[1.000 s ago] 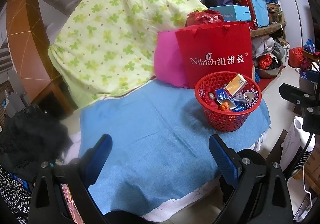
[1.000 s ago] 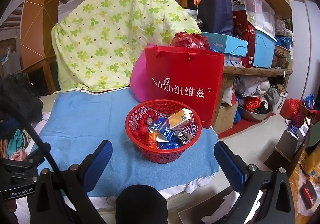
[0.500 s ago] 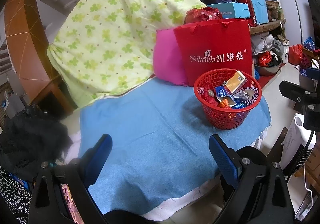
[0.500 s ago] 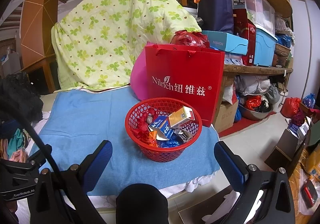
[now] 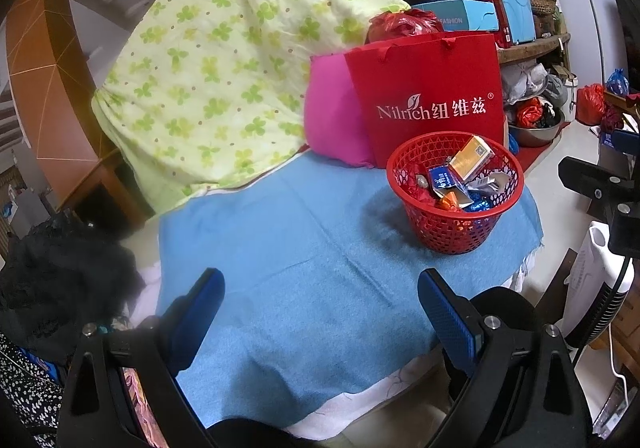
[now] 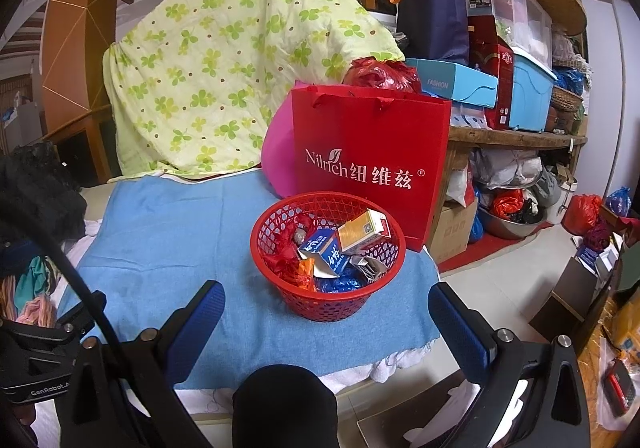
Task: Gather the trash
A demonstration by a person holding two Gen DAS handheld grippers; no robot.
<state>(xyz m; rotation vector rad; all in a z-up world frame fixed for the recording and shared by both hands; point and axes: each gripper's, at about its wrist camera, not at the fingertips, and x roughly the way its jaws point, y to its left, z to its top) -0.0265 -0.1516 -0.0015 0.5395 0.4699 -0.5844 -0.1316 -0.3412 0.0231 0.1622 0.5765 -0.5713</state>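
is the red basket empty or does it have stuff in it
Partly full: the red basket stands upright on the blue cloth, holding small cartons and crumpled wrappers below its rim.

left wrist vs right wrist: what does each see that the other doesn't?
Left wrist only: a white fan-like appliance at the right edge, and the open left gripper.
Right wrist only: a colourful clothes pile at the left, a cardboard box under the wooden shelf, and the open right gripper.
Both: the red basket of trash on the blue cloth, with the red Nilrich bag behind it.
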